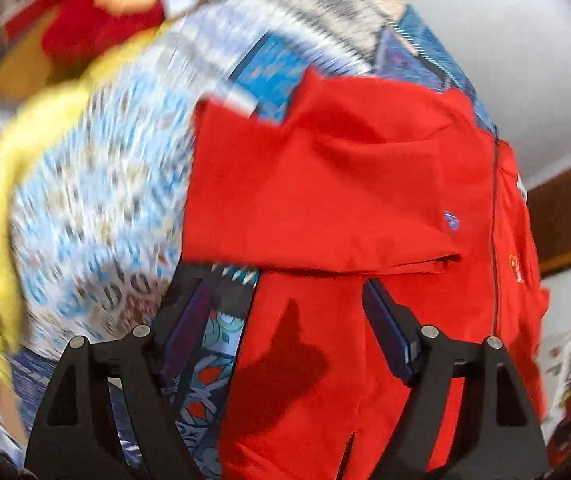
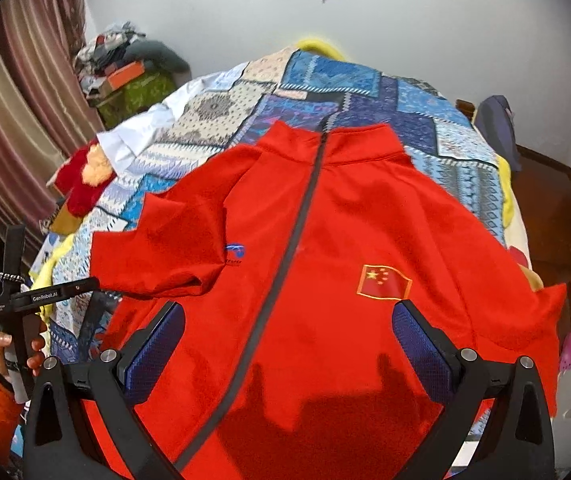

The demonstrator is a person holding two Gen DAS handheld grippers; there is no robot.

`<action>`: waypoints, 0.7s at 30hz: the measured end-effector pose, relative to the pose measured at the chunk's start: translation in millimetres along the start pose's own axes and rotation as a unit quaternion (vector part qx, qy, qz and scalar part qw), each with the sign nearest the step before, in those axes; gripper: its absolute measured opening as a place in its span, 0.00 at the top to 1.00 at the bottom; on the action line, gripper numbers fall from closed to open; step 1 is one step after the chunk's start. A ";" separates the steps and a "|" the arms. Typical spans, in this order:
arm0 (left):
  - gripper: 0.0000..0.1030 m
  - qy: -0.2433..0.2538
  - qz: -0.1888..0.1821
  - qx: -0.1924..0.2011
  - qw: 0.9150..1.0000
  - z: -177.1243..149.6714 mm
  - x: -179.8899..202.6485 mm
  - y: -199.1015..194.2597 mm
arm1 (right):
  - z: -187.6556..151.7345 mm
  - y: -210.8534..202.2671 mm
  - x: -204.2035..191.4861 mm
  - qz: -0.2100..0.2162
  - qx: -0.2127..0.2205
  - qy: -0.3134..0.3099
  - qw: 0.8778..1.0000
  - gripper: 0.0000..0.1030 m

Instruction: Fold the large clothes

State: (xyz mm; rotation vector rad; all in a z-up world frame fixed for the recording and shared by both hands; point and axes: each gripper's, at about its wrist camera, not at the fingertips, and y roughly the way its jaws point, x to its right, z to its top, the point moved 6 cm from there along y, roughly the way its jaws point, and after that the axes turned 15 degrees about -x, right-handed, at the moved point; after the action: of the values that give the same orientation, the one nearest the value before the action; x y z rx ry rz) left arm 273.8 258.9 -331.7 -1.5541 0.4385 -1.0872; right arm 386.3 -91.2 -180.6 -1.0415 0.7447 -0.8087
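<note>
from your left gripper, the view is blurry. its jaws stand wide with nothing in them, just above the red jacket. one sleeve is folded across the chest.

from your right gripper, the jaws are wide too, holding nothing. the jacket lies flat on the patchwork bed cover, zip up. your left hand grips its tool beside the bed.
</note>
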 end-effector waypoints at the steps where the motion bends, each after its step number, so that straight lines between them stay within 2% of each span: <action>1: 0.25 -0.008 -0.017 -0.005 1.000 1.5 -3.2 6.5 | 2.0 4.8 -3.6 -0.001 -0.005 -0.003 1.000 0.00; 4: 0.26 -0.041 -0.088 -0.012 0.995 8.8 -11.3 19.0 | 6.1 21.5 -14.8 -0.007 -0.021 -0.014 1.000 0.00; 6: 0.33 -0.078 -0.104 -0.009 0.991 19.1 -19.9 27.7 | 8.2 32.1 -21.0 -0.013 -0.031 -0.022 0.999 0.00; 8: 0.51 -0.099 -0.106 -0.005 0.989 29.1 -26.1 33.9 | 10.2 40.5 -27.2 -0.017 -0.038 -0.032 0.999 0.00; 9: 0.56 -0.103 -0.107 -0.002 0.989 34.8 -28.3 37.5 | 10.8 42.6 -28.9 -0.020 -0.039 -0.036 0.998 0.00; 10: 0.65 -0.101 -0.105 0.003 0.989 39.9 -28.9 39.8 | 12.0 45.0 -32.2 -0.026 -0.038 -0.044 0.998 0.00; 11: 0.78 -0.097 -0.094 0.004 0.991 44.5 -29.2 43.5 | 12.5 45.9 -33.9 -0.031 -0.036 -0.050 0.998 0.00; 13: 0.93 -0.086 -0.066 0.005 0.994 49.9 -30.2 45.2 | 13.6 47.0 -36.1 -0.038 -0.032 -0.061 0.997 0.00; 15: 0.93 -0.059 -0.016 0.033 0.998 52.2 -22.4 34.2 | 14.8 47.0 -37.9 -0.047 -0.030 -0.071 0.996 0.00; 17: 0.95 -0.024 0.039 0.064 0.997 51.8 -12.1 18.9 | 14.1 44.3 -39.0 -0.048 -0.024 -0.078 0.995 0.00; 18: 0.95 0.008 0.073 0.087 0.993 52.2 2.9 4.9 | 14.0 42.1 -38.6 -0.047 -0.021 -0.081 0.995 0.00; 21: 0.95 0.071 0.104 0.126 0.984 56.9 40.4 -29.9 | 12.7 33.9 -36.9 -0.047 -0.008 -0.086 0.995 0.00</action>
State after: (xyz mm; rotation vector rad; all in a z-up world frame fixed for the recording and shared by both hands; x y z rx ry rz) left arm 332.5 269.3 -284.8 -1.1862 0.5272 -1.0509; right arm 385.7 -44.6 -202.9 -1.1507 0.5603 -0.7831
